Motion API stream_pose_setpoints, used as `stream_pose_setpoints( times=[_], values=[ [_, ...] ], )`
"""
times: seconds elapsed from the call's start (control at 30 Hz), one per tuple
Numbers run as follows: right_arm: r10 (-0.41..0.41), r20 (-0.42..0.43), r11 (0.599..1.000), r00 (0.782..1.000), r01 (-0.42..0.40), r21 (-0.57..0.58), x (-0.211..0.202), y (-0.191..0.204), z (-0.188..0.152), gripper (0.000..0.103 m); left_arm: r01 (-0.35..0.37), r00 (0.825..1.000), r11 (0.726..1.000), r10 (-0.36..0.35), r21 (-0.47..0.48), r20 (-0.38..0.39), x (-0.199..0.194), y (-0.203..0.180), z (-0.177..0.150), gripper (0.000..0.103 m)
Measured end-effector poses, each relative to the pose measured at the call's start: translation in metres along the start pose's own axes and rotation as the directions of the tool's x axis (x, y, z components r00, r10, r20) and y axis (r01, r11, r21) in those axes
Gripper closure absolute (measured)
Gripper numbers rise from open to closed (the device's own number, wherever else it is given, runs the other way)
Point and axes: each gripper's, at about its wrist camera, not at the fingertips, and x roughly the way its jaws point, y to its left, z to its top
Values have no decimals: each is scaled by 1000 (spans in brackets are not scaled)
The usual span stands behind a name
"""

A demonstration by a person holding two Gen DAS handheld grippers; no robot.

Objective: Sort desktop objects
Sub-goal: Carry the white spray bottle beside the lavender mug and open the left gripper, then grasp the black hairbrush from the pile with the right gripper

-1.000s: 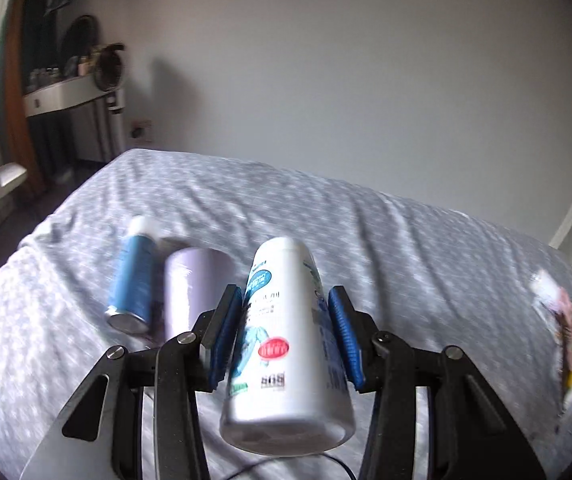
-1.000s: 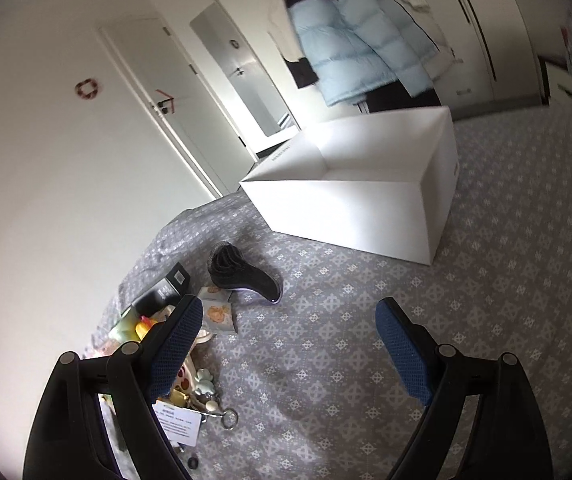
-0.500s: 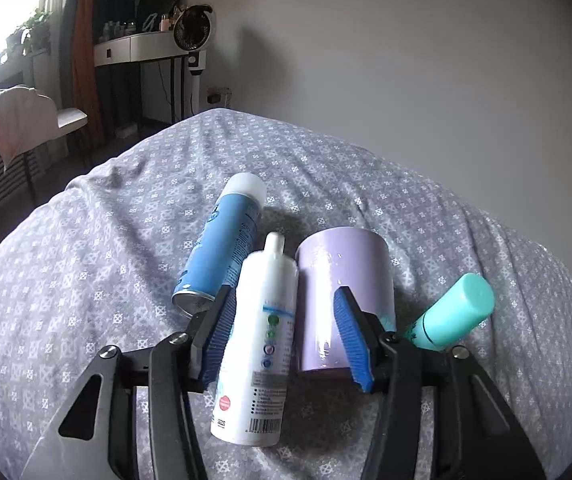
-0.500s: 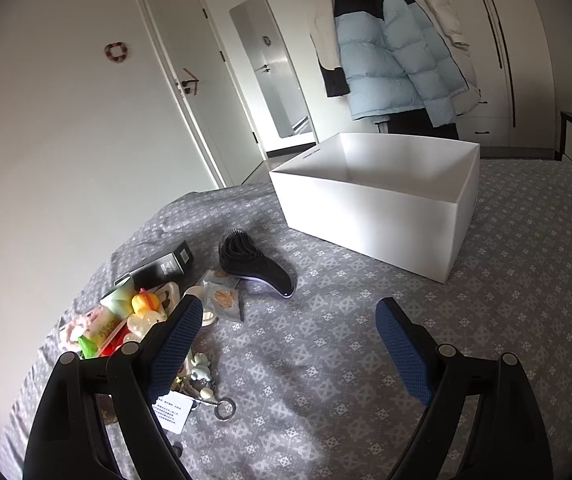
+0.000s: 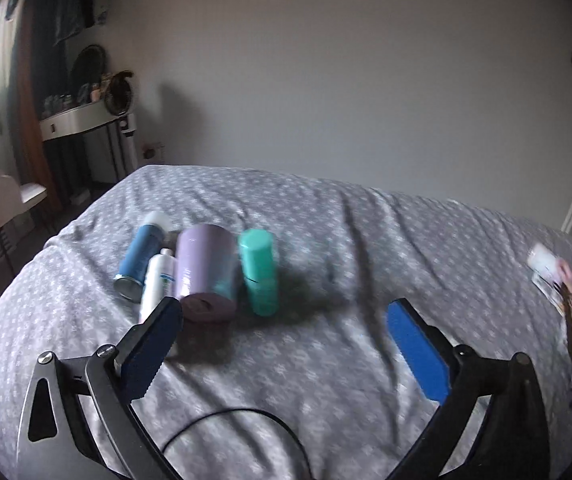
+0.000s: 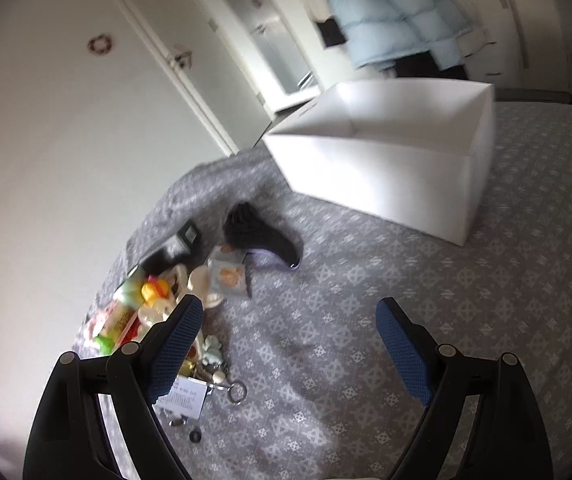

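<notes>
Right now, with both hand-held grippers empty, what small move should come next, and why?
Probably ease the right hand-held gripper forward toward the black brush. It holds nothing, and the brush lies loose on the bedspread, nearest the white box.

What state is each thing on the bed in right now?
Left gripper: jaws opening, nothing between.
Right gripper: open, empty.
Blue spray can: lying.
Slim white bottle: lying.
Lilac cylinder: lying.
Teal capped bottle: lying.
White cardboard box: open-topped.
Black hairbrush: lying.
</notes>
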Motion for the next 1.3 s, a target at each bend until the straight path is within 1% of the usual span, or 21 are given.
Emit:
stream_pose_setpoints(
  times=[0.07, 0.13, 0.17, 0.27, 0.33, 0.37, 0.4, 0.5, 0.63, 0.73, 0.8, 0.87, 0.9, 0.93, 1.0, 1.07, 1.1, 1.13, 1.17, 1.27, 1.3],
  values=[
    [40, -45, 998, 998, -42, -56, 11, 5, 12, 15, 39, 999, 998, -37, 40, -38, -4, -28, -15, 1],
    [32, -88, 987, 996, -46, -155, 28, 18, 27, 15, 63, 996, 996, -58, 68, -69, -5, -54, -33, 1],
    [10, -111, 976, 994, -34, -215, 39, 27, 34, 15, 66, 995, 994, -60, 81, -82, -5, -65, -43, 1],
    [-54, -127, 926, 990, 3, -378, 76, 51, 54, 15, 28, 991, 992, -12, 119, -135, 6, -80, -71, 1],
    [-97, -132, 889, 986, 26, -457, 106, 63, 66, 15, -12, 986, 992, 34, 130, -166, 13, -81, -84, 1],
    [-120, -129, 879, 984, 45, -474, 120, 66, 71, 15, -30, 984, 992, 51, 123, -172, 16, -77, -88, 1],
    [-139, -134, 872, 981, 57, -485, 135, 68, 75, 15, -47, 982, 993, 67, 112, -175, 19, -73, -89, 1],
    [-175, -207, 866, 963, 50, -498, 190, 74, 86, 15, -107, 971, 991, 122, 81, -206, 33, -61, -90, 1],
    [-203, -258, 867, 945, 51, -496, 247, 80, 96, 15, -233, 936, 971, 239, 53, -258, 54, -43, -97, 1],
    [-261, -273, 832, 926, 72, -550, 284, 87, 92, 15, -281, 916, 960, 269, 4, -298, 61, -29, -103, 1],
    [-233, -282, 835, 931, 43, -548, 296, 91, 92, 15, -318, 902, 948, 298, -15, -312, 65, -22, -107, 1],
    [-219, -277, 842, 936, 38, -538, 305, 91, 92, 13, -366, 882, 930, 336, -31, -330, 68, -14, -111, 1],
    [-209, -289, 853, 934, 29, -522, 309, 90, 90, 13, -395, 870, 918, 361, -37, -337, 69, -9, -113, 1],
    [-182, -329, 876, 926, 1, -483, 313, 87, 90, 13, -420, 861, 906, 382, -45, -336, 68, -5, -113, 1],
    [-129, -379, 908, 916, -45, -417, 316, 83, 88, 11, -461, 848, 885, 417, -67, -326, 67, 3, -116, 1],
    [-84, -397, 910, 914, -92, -404, 312, 86, 84, 11, -485, 832, 869, 425, -96, -357, 73, 14, -122, 0],
    [-81, -404, 904, 911, -104, -415, 311, 89, 81, 11, -475, 835, 871, 399, -130, -379, 77, 20, -126, 0],
    [-75, -408, 898, 910, -117, -425, 309, 93, 78, 10, -462, 849, 867, 371, -186, -376, 76, 26, -130, 0],
    [-74, -411, 895, 909, -121, -430, 308, 96, 76, 9, -465, 855, 859, 372, -215, -362, 74, 29, -132, 0],
    [-131, -387, 879, 913, -73, -471, 312, 104, 67, 9, -468, 859, 857, 384, -216, -339, 73, 28, -137, 0],
    [-132, -380, 879, 915, -69, -472, 312, 103, 67, 13, -467, 862, 857, 386, -218, -329, 73, 28, -140, 0]
  ],
)
